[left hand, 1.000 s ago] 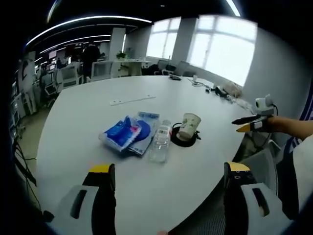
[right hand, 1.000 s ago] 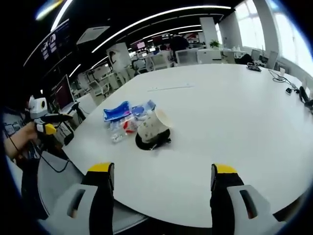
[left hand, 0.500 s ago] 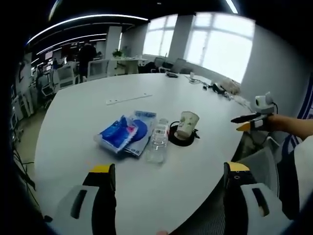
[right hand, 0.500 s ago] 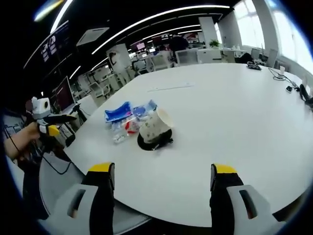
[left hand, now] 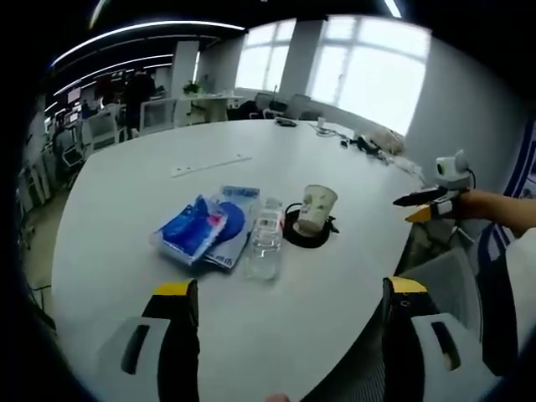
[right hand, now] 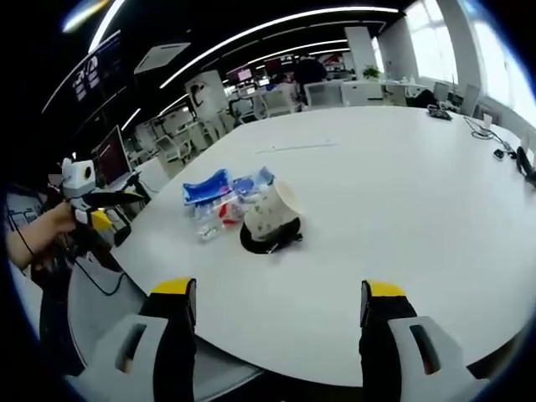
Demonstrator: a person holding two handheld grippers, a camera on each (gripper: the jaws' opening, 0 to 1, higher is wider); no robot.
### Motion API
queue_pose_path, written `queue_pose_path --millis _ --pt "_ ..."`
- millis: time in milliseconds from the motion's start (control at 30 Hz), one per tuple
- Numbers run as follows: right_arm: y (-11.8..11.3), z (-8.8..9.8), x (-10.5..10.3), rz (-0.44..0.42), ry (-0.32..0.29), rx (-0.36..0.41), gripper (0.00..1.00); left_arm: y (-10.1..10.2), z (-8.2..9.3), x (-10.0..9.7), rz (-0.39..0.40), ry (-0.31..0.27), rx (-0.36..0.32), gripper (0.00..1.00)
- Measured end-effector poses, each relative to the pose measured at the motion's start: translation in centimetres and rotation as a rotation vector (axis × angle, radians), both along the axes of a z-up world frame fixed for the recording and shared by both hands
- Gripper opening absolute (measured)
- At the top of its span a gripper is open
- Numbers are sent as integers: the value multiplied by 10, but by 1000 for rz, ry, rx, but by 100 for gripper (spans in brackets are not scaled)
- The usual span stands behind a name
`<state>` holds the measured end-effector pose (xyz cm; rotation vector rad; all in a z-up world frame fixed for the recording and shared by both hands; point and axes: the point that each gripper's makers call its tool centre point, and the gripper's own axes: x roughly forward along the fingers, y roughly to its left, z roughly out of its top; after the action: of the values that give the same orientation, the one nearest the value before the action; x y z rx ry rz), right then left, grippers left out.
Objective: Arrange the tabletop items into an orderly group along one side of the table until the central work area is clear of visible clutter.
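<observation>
Now both tongs, left (left hand: 285, 311) & right (right hand: 274, 310), spread, clear of cup (left hand: 316, 208).

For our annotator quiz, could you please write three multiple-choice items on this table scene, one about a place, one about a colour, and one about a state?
1. What does the paper cup stand on?
A. a flat black disc
B. the blue packets
C. a chair

2. What colour are the flat packets beside the clear plastic bottle?
A. green
B. blue
C. orange

3. How does the bottle rest?
A. upright
B. held in a gripper
C. lying on its side on the white table

Answers:
1 A, since the black disc rings the cup's base in both views.
2 B, since the wrappers show blue in both views.
3 C, since it lies flat between the packets and the cup, while the left gripper and right gripper are both open and apart from it.
</observation>
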<state>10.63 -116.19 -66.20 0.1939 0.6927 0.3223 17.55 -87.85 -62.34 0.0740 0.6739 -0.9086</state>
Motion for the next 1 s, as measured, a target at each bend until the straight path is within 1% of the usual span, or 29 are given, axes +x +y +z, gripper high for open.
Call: queue_pose_path --millis 400,600,733,1000 --pt "4 2 2 4 -6 6 78 -12 -5 7 -34 10 3 87" --pt "3 3 -3 -8 -5 4 78 -21 -11 9 -58 24 2 87" --pt "4 2 -8 -25 0 28 77 -30 -17 9 -85 37 6 86" --pt "7 1 -11 -25 5 28 77 -43 -20 16 -111 43 10 86"
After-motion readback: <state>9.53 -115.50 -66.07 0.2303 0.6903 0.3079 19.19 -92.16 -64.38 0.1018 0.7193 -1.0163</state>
